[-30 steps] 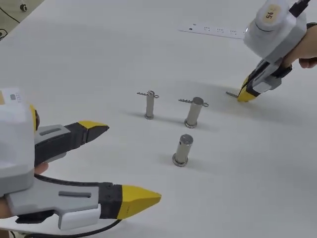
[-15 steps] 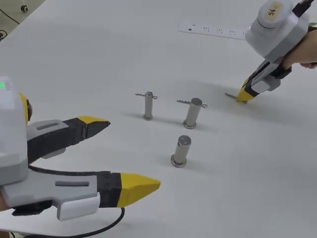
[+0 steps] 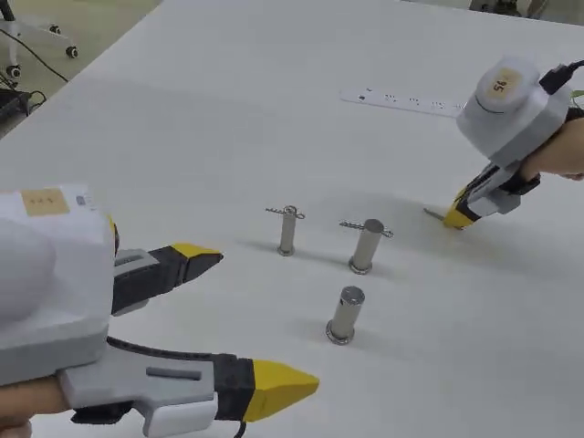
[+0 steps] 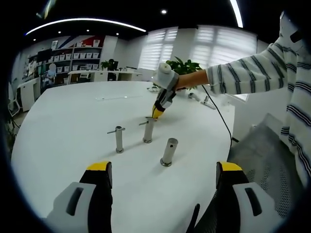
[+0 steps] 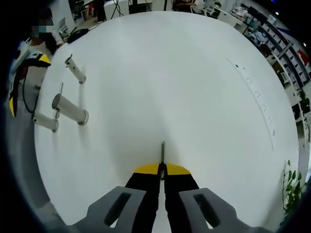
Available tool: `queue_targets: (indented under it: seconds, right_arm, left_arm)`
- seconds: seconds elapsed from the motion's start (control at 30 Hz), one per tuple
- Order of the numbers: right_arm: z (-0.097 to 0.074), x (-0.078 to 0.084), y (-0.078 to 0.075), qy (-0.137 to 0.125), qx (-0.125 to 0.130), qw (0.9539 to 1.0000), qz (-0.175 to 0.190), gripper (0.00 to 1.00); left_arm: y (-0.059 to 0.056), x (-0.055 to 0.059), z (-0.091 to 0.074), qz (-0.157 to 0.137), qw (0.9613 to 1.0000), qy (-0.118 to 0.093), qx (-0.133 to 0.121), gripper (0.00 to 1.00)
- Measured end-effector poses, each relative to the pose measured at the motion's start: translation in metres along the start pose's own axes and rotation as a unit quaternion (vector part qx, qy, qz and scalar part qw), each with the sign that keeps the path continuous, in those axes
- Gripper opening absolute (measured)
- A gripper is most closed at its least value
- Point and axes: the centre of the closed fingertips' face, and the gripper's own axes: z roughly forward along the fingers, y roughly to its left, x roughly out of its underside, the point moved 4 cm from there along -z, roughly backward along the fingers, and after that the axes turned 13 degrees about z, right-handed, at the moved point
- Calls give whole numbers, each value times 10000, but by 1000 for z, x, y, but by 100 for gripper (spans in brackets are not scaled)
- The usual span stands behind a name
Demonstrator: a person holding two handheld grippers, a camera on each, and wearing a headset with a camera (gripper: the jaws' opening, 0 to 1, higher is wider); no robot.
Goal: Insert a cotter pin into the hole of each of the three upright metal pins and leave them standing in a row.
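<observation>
Head view has three smooth, shiny metal cylinders standing upright on the plain white table [image 3: 182, 137], each with a small flared base. The far-left pin [image 3: 287, 230] has a thin wire cotter pin [image 3: 276, 212] pushed through its top, sticking out on both sides. The far-right pin [image 3: 367, 245] near it has a second cotter pin [image 3: 351, 224] in the same way. The near pin [image 3: 346, 314] stands in front of those two, closer to the far-right one, and its top is bare. So the three make more of a triangle than a row.

The right tool [image 3: 454, 219], grey body with black jaws and yellow tips, sits well off to the right of the pins. In the right gripper view its jaws are pinched together on a loose cotter pin [image 5: 162, 151], which pokes straight out past the yellow tips. The tips look like they're down against the table, but I honestly can't tell if the wire is touching it.

The left tool [image 3: 251, 319] is at the near-left, jaws spread wide with nothing between them, pointing toward the pins. In the left gripper view all three pins stand ahead of its two jaws.

A flat white power strip [image 3: 401, 100] lies at the far side of the table.
</observation>
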Motion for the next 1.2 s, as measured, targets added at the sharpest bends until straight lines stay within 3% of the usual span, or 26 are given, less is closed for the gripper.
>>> queue_targets:
  seconds: [0.1,0.2,0.43,0.53,0.7,0.9,1.07,1.1,1.2]
  right_arm:
    - [0,-1,0,-71,-74,9999,74,2]
    - [-2,-3,-1,-137,-102,9998,96,2]
    - [-14,-6,4,-445,-283,9986,97,2]
    - [-21,-5,9,-565,-381,9976,74,2]
    - [-34,-3,18,-802,-441,9958,-43,2]
    - [-51,3,23,-1174,-243,9924,-267,2]
    - [-70,6,32,-1483,-117,9882,-355,2]
    - [-73,6,33,-1536,-90,9874,-363,2]
    - [-83,6,48,-1789,-118,9828,-442,2]
  left_arm:
    - [0,-4,-4,202,9998,-53,47,87]
    - [3,-7,-5,216,9997,-80,80,87]
    - [10,-3,-3,320,9995,53,52,86]
    - [11,0,-3,113,9997,104,190,87]
    - [17,-1,-7,128,9997,116,149,87]
    - [28,-11,-11,-207,9996,-214,24,83]
    - [34,-18,-14,-235,9992,-322,-4,81]
    - [35,-22,-14,-125,9990,-439,-16,80]
    - [39,-25,-14,-168,9984,-534,-26,77]
